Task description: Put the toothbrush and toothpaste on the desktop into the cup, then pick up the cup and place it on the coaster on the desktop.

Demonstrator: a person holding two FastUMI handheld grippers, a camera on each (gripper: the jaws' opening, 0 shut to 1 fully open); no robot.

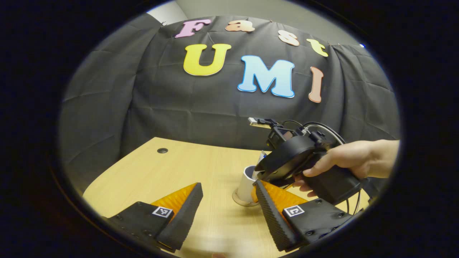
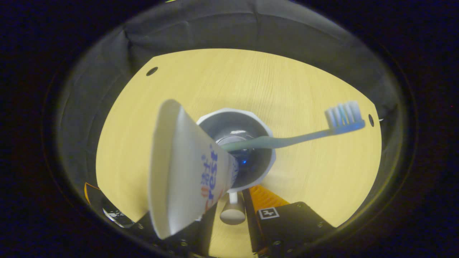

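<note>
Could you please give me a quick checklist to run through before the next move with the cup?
1. Toothbrush in the cup: ok, head sticking out.
2. Toothpaste in the cup: ok, leaning on the rim.
3. Cup over the coaster: ok in the left gripper view.
4. Cup base resting flat on the coaster: cannot tell.
5. Right claw gripping the cup: cannot tell, one finger is hidden behind the toothpaste.
6. Left claw open: ok.
</note>
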